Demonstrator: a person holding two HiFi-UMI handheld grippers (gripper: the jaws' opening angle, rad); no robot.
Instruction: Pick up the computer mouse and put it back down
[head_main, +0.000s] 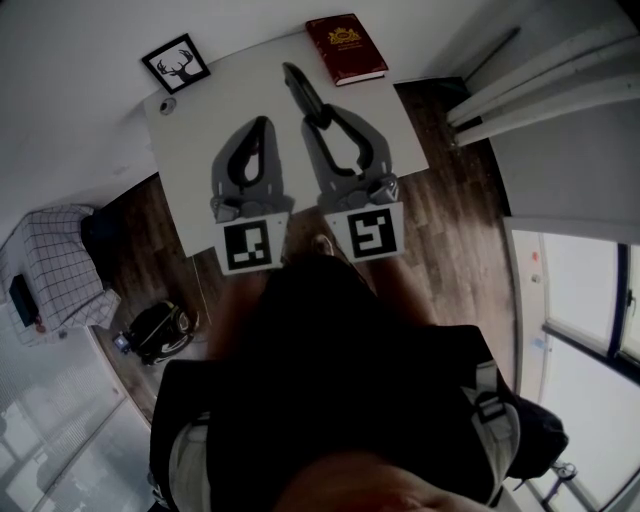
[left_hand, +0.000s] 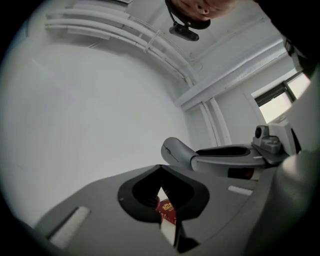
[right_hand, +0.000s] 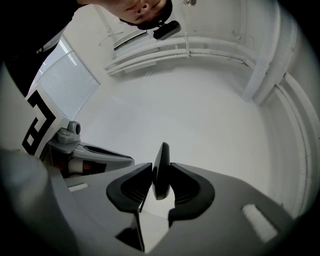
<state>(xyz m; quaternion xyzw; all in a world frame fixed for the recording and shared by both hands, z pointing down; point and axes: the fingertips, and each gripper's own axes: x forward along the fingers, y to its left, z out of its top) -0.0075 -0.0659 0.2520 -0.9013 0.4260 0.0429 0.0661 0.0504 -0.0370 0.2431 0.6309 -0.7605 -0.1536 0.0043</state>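
Note:
A dark computer mouse (head_main: 302, 90) is held on edge above the white table (head_main: 200, 190), pinched between the pads of my right gripper (head_main: 320, 120). In the right gripper view the mouse (right_hand: 161, 156) stands upright between the two jaws of that gripper (right_hand: 161, 172), which press on both its sides. My left gripper (head_main: 262, 124) hovers beside it on the left with its tips together and nothing in them. The left gripper view shows its closed jaws (left_hand: 161, 166) and, to the right, the mouse (left_hand: 176, 152) sticking out of the right gripper.
A red book (head_main: 346, 48) lies at the table's far edge, also glimpsed in the left gripper view as the red book (left_hand: 167, 208). A framed deer picture (head_main: 176, 63) and a small round object (head_main: 167, 104) sit at the far left corner. A bag (head_main: 158, 330) rests on the wooden floor.

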